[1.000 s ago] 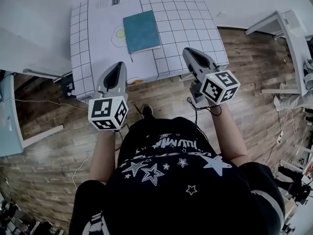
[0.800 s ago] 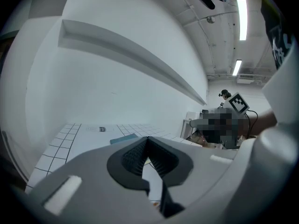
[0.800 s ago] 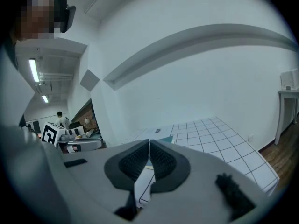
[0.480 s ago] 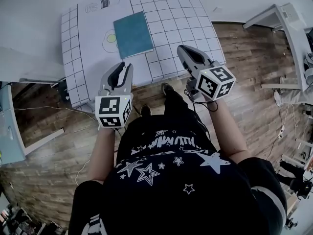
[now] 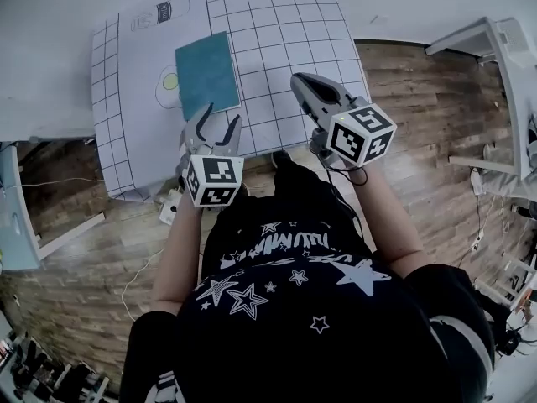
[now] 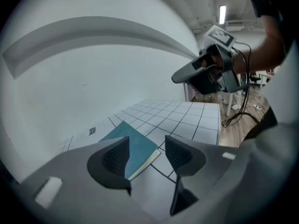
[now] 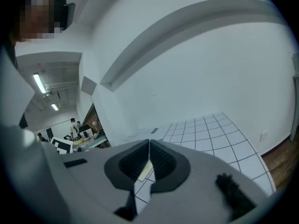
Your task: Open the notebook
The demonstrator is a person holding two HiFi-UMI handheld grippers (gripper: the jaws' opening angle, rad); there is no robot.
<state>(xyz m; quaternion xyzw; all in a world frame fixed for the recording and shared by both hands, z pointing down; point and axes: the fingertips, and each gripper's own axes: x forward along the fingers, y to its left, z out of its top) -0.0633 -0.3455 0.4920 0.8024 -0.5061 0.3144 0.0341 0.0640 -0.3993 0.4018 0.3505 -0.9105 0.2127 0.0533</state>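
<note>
A closed teal notebook (image 5: 205,74) lies flat on the white grid-patterned table (image 5: 285,40), left of centre. My left gripper (image 5: 220,117) hovers just short of the notebook's near edge, its jaws opening wide with nothing pressed between them. In the left gripper view the notebook (image 6: 135,141) and its pale page edge show on the table beyond the gap of the left gripper (image 6: 147,153). My right gripper (image 5: 299,83) is shut and empty over the table's near right part, apart from the notebook. The right gripper (image 7: 149,158) shows its pads together.
A drawn egg (image 5: 170,82) and a drawn can (image 5: 159,13) are printed on the cloth beside the notebook. White furniture (image 5: 495,49) stands at the right and a pale blue piece (image 5: 13,217) at the left. Cables cross the wooden floor (image 5: 84,250).
Both grippers have moved forward over the table's near edge toward the notebook. The left gripper's jaws, shut a second ago, now stand wide apart. The right stays shut.
</note>
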